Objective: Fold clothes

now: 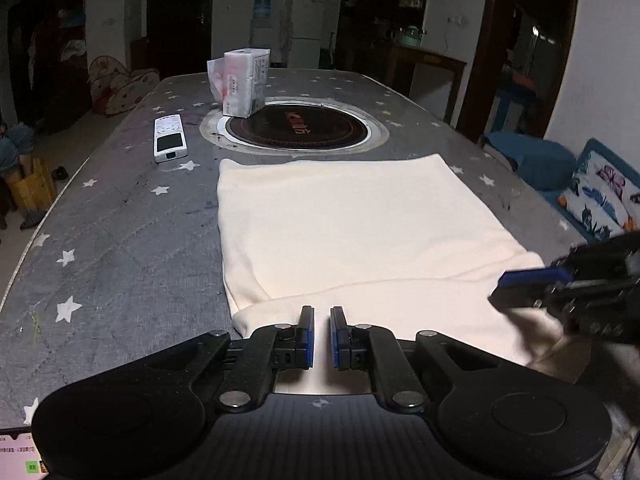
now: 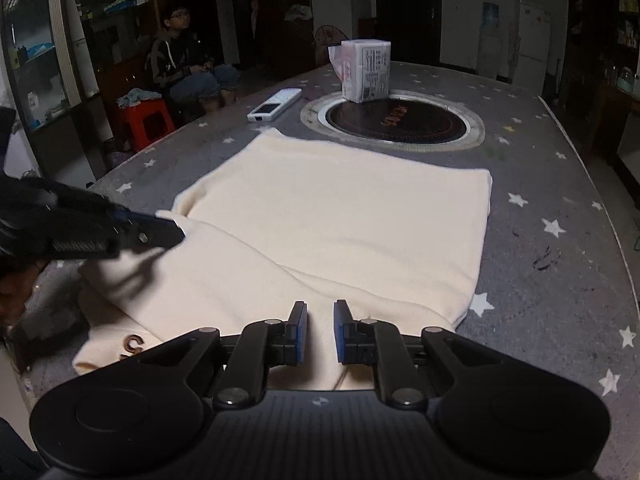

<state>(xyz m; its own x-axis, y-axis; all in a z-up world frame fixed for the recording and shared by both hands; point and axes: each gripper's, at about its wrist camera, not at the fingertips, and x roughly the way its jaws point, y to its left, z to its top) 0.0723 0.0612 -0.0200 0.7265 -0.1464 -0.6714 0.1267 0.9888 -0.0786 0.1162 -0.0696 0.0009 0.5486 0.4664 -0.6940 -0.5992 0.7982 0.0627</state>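
Observation:
A cream garment [image 1: 352, 224] lies flat on the grey star-print table [image 1: 120, 240], partly folded, with a fold line running across its near part. It also shows in the right wrist view [image 2: 340, 224]. My left gripper [image 1: 322, 312] is open and empty, its fingertips just above the garment's near left edge; it appears from the side in the right wrist view [image 2: 176, 232]. My right gripper [image 2: 320, 308] is open and empty over the garment's near right part; it enters the left wrist view [image 1: 500, 288] at the right.
A white remote [image 1: 170, 138], a wrapped tissue pack [image 1: 244, 82] and a round black hotplate [image 1: 296, 128] lie beyond the garment. A seated person [image 2: 188, 64] and a red stool [image 2: 146, 118] are left of the table. Blue cushions [image 1: 600, 192] lie at the right.

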